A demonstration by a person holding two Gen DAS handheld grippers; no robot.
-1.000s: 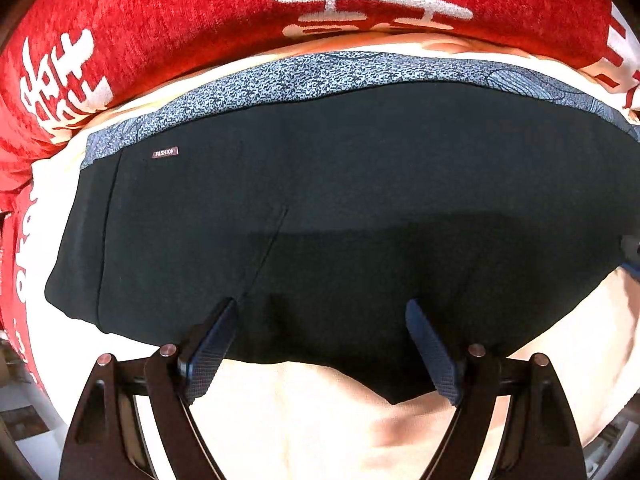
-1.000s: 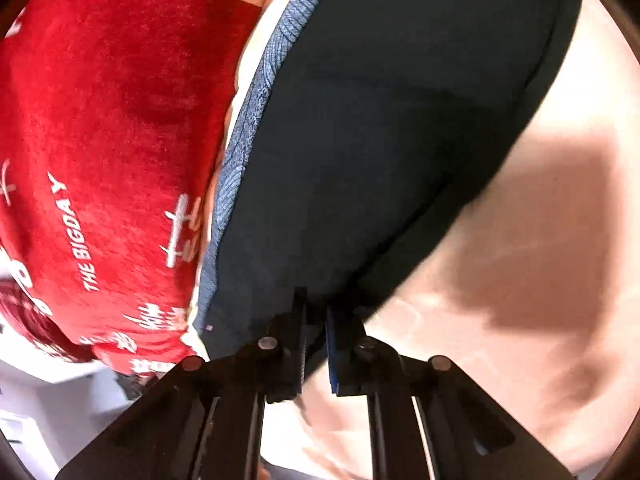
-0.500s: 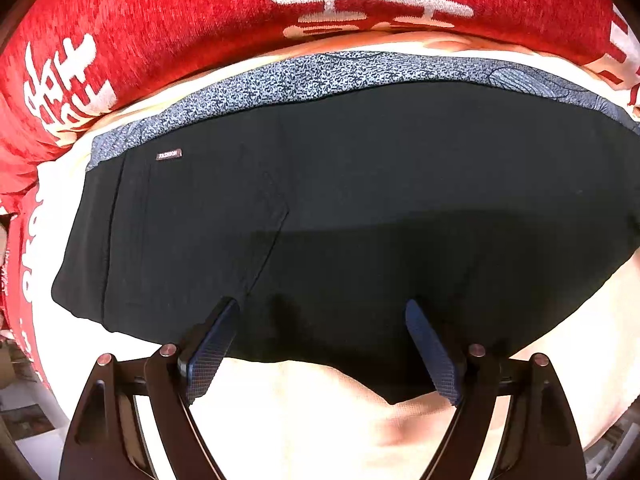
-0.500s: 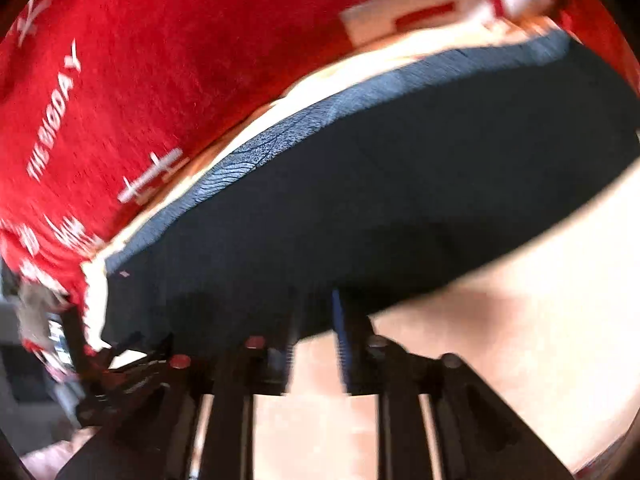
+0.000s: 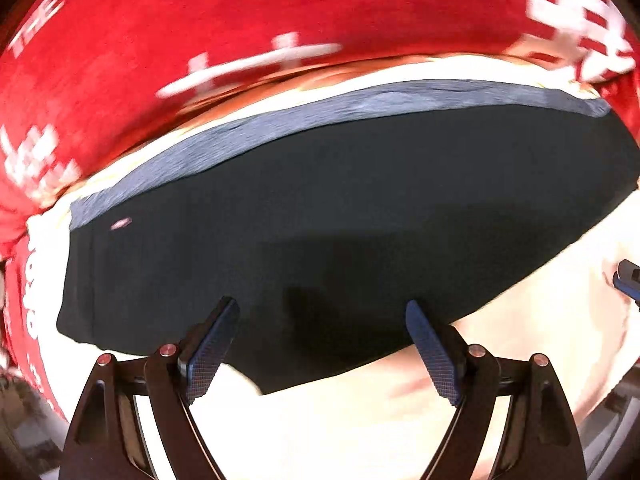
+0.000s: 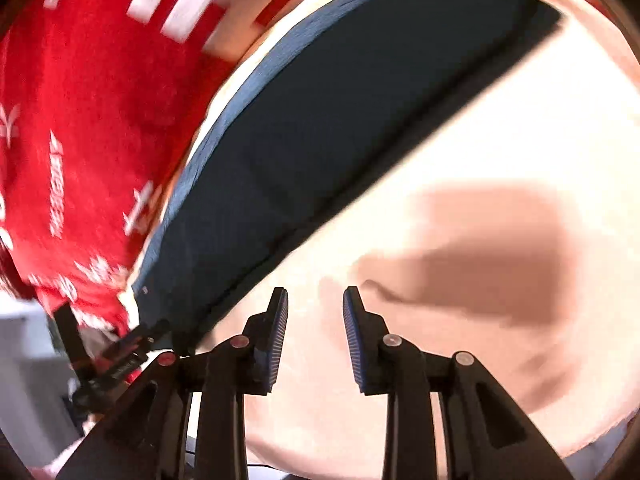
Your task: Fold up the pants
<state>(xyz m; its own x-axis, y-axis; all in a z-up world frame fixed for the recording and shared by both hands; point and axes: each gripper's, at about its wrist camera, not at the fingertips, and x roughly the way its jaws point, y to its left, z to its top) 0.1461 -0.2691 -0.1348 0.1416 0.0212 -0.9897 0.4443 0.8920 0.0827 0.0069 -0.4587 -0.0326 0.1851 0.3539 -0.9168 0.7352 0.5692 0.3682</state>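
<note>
1. The black pants (image 5: 328,216) lie flat on a cream sheet (image 5: 360,432); everything below is placed against them.
2. Their blue-grey patterned waistband (image 5: 360,104) runs along the far edge, and beyond it lies a red blanket (image 5: 240,8) with white lettering.
3. A small label (image 5: 121,223) sits just below the waistband at the pants' left end.
4. The left gripper (image 5: 322,344) spreads its jaws wide at the near hem, holding nothing; the hem's dark point shows between them.
5. The right gripper (image 6: 315,320) stands partly open over bare sheet just beside the pants' near edge (image 6: 360,128), gripping nothing.
6. In the right wrist view, the left gripper's black frame (image 6: 116,360) shows at the pants' lower-left corner.
</note>
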